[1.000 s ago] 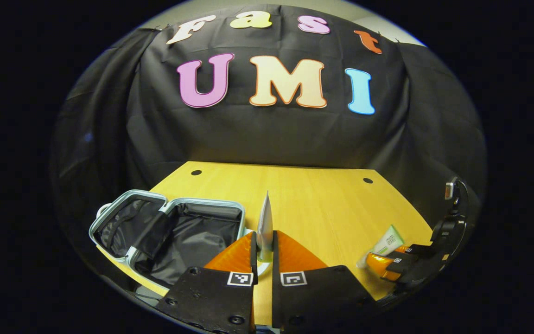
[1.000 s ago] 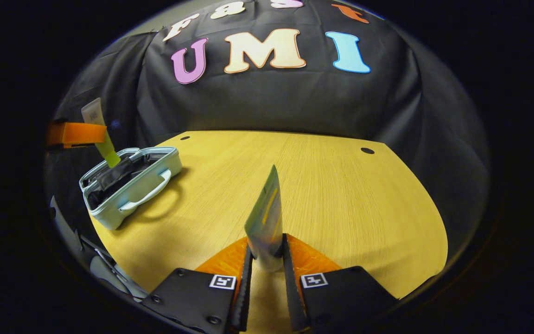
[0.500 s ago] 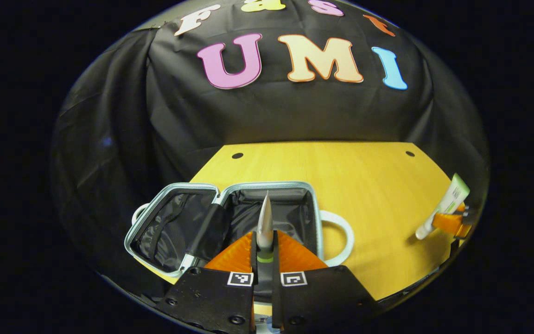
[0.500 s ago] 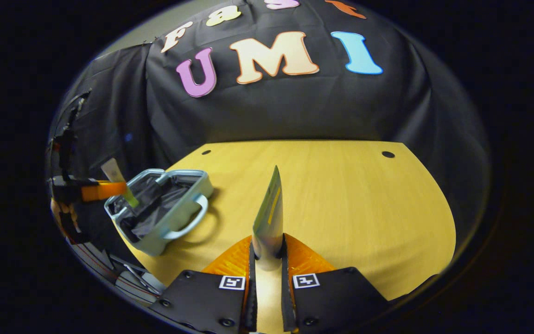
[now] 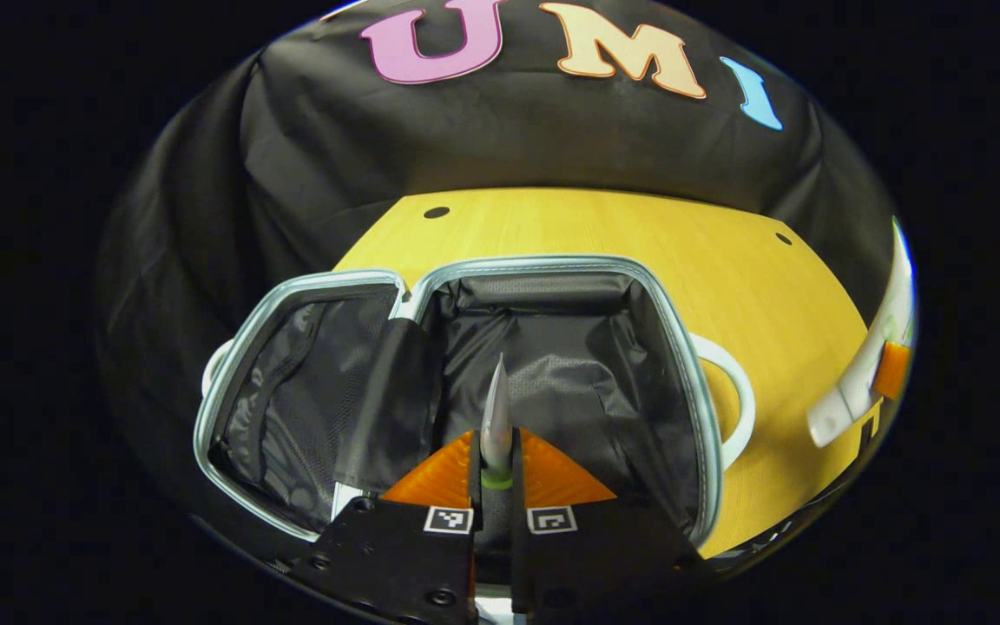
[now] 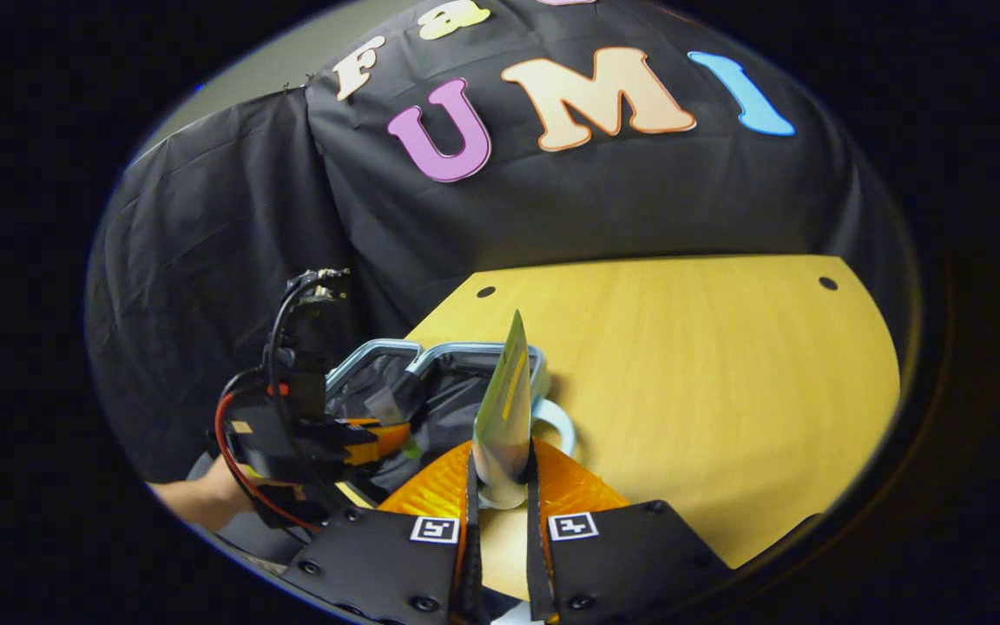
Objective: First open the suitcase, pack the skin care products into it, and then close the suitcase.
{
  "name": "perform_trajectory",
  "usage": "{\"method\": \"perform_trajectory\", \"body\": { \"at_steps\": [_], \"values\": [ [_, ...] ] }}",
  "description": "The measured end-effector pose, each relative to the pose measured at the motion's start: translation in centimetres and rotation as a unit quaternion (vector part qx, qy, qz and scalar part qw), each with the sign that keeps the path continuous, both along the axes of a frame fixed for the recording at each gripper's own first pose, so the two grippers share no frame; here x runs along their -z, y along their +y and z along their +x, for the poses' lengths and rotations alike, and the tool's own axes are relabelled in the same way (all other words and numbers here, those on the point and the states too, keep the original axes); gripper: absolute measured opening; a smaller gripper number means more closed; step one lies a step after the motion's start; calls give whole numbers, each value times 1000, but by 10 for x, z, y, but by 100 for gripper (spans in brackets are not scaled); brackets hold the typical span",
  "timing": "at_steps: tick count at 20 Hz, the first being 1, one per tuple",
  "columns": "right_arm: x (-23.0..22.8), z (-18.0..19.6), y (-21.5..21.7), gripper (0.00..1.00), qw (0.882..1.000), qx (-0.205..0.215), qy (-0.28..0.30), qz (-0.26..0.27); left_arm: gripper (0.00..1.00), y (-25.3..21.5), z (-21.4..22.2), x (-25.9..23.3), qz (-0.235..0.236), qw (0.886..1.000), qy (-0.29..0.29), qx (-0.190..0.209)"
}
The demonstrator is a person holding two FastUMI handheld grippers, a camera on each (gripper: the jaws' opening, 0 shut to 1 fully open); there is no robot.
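The pale blue suitcase (image 5: 691, 365) lies open on the wooden table, its black lining showing in both halves. My left gripper (image 5: 495, 447) is shut on a silvery tube with a green band (image 5: 496, 417), held edge-on low over the right half. My right gripper (image 6: 500, 469) is shut on a white and green tube (image 6: 504, 408), held upright just right of the suitcase (image 6: 457, 356). In the left gripper view that tube (image 5: 856, 391) shows at the far right. In the right gripper view the left gripper (image 6: 387, 434) reaches into the case.
The wooden table (image 6: 708, 373) stretches bare to the right and behind the suitcase, with small round holes (image 5: 437, 212) near its far edge. The suitcase's white handle (image 5: 730, 399) sticks out on its right side. A hand (image 6: 196, 499) holds the left gripper.
My left gripper has come down and forward over the suitcase's right half with its tube. My right gripper has swung left toward the suitcase, still holding its tube.
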State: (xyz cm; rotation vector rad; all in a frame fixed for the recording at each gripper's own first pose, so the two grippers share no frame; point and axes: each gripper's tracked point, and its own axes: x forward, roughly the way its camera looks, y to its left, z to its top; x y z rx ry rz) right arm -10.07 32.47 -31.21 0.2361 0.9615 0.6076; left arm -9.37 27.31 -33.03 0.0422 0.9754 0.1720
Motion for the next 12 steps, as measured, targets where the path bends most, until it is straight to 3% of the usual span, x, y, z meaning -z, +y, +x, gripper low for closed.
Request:
{"method": "perform_trajectory", "body": {
  "at_steps": [4, 6, 9, 12],
  "values": [
    [34, -21, 50, 23, 998, -1, 60, -16, 18, -9, 1, 10, -72, 997, 3, 37],
    [48, -36, 66, 23, 995, 6, 90, -31, 34, -6, 4, 2, -74, 995, -13, 61],
    [69, -49, 76, 23, 991, 4, 118, -65, 95, -6, 9, -25, -85, 992, -48, 85],
    [79, -45, 78, 25, 989, 4, 124, -81, 90, 9, 22, -56, -95, 987, -99, 79]
  ]
}}
